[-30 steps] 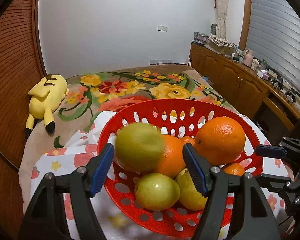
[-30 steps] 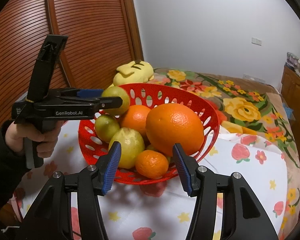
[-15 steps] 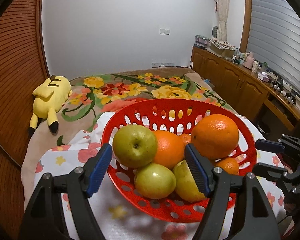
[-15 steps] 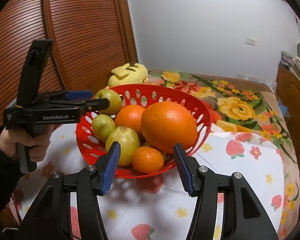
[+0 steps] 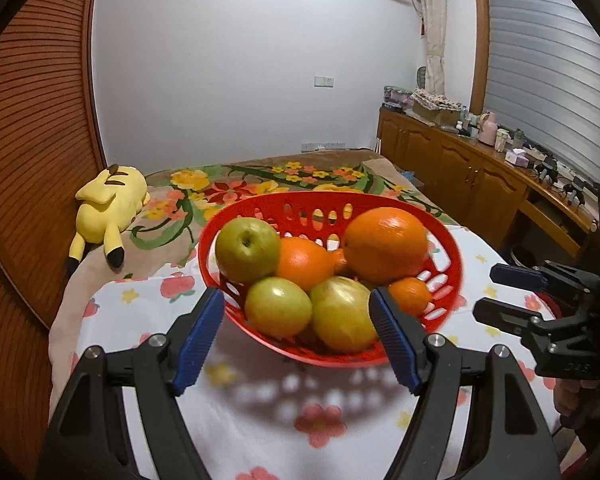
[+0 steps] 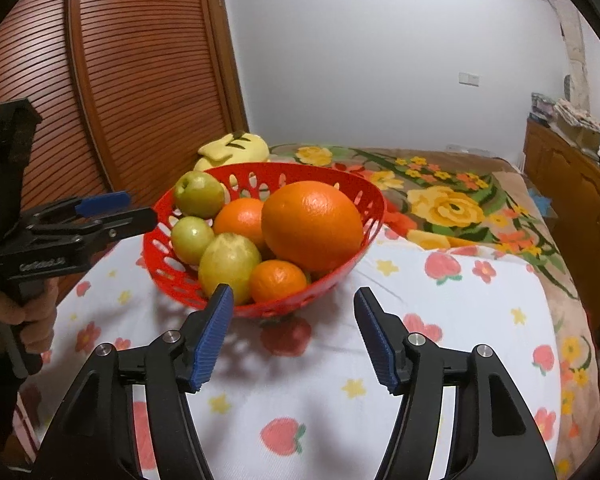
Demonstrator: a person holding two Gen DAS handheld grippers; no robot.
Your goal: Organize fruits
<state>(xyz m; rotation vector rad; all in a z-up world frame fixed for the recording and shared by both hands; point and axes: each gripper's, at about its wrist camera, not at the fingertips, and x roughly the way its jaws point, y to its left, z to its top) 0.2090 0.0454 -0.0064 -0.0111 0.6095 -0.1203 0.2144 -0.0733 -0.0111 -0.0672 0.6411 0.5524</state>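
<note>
A red perforated basket point(image 5: 448, 248) point(image 6: 364, 196) stands on the flowered tablecloth. It holds a green apple point(image 5: 247, 249) point(image 6: 198, 194) on top, a large orange point(image 5: 385, 244) point(image 6: 312, 225), a second orange point(image 5: 305, 263) point(image 6: 240, 216), a small tangerine point(image 5: 409, 295) point(image 6: 278, 280) and two yellow-green fruits point(image 5: 278, 306) point(image 5: 342, 313). My left gripper point(image 5: 296, 338) is open and empty, just short of the basket's near rim. My right gripper point(image 6: 294, 332) is open and empty, in front of the basket. Each gripper shows in the other's view point(image 6: 112, 216) point(image 5: 504, 294).
The white tablecloth point(image 6: 452, 320) with red and yellow flowers covers the table. Behind it lies a bed with a floral blanket point(image 5: 236, 190) and a yellow plush toy point(image 5: 110, 202). A wooden slatted door point(image 6: 140, 80) is at the left, and wooden cabinets point(image 5: 460, 176) at the right.
The left gripper drew back from the basket, leaving the green apple resting on top of the fruit. The right gripper also pulled back and away from the basket.
</note>
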